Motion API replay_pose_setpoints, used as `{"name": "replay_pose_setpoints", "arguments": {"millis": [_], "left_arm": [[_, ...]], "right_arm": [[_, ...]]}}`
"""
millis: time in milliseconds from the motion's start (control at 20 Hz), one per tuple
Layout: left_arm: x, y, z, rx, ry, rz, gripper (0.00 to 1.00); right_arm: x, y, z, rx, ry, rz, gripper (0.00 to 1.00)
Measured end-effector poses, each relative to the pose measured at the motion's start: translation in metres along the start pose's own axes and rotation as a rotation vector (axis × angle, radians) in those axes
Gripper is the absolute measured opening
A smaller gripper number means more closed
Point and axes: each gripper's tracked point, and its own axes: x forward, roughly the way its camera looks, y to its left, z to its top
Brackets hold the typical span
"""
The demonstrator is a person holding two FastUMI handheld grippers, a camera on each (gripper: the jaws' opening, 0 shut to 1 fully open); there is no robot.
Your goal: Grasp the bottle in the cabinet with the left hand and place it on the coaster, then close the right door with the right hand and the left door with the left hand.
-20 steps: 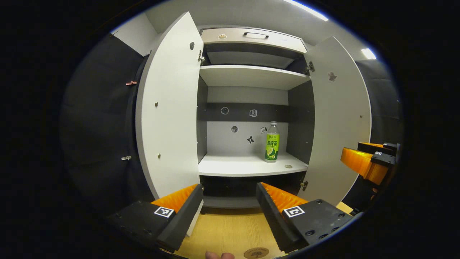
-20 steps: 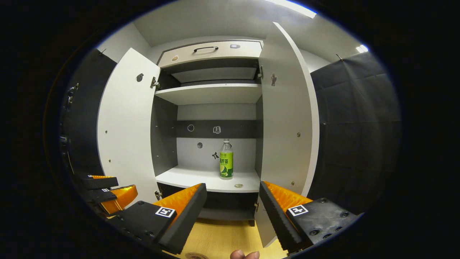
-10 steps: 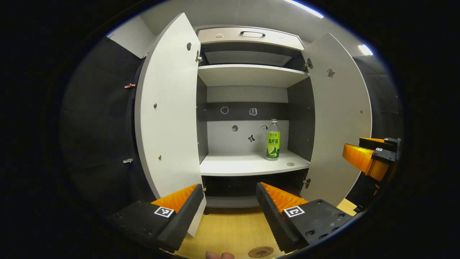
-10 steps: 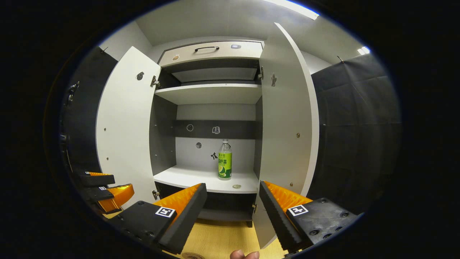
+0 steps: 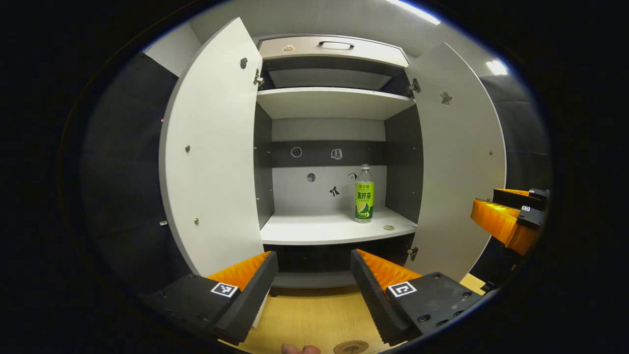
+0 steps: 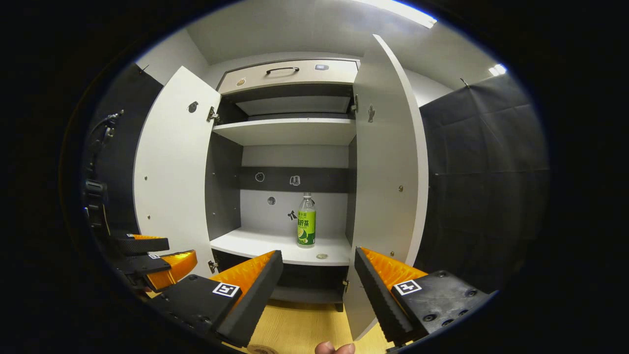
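Bottle [image 5: 364,193] on shelf [image 5: 324,228], doors open

Bottle [image 5: 364,193] upright — cabinet [image 5: 339,228] doors open

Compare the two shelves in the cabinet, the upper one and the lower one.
The lower shelf carries a bottle and a small round disc; the upper shelf shows nothing on its front edge, and its top is hidden. The lower shelf is seen from above, the upper from below. Both are white and span the cabinet's width.
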Motion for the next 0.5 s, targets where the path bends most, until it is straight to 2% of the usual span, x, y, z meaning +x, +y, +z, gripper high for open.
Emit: {"name": "replay_pose_setpoints", "arguments": {"millis": [350,500], "left_arm": [[0.074,-0.088,0.009,0.056,-0.019,-0.171,0.95],[0.124,-0.116,0.014,0.082,-0.038,-0.196,0.97]], "right_arm": [[-0.025,-0.036,0.027,0.050,-0.054,-0.080,0.97],[-0.035,-0.058,0.031,0.057,-0.074,-0.120,0.98]]}}
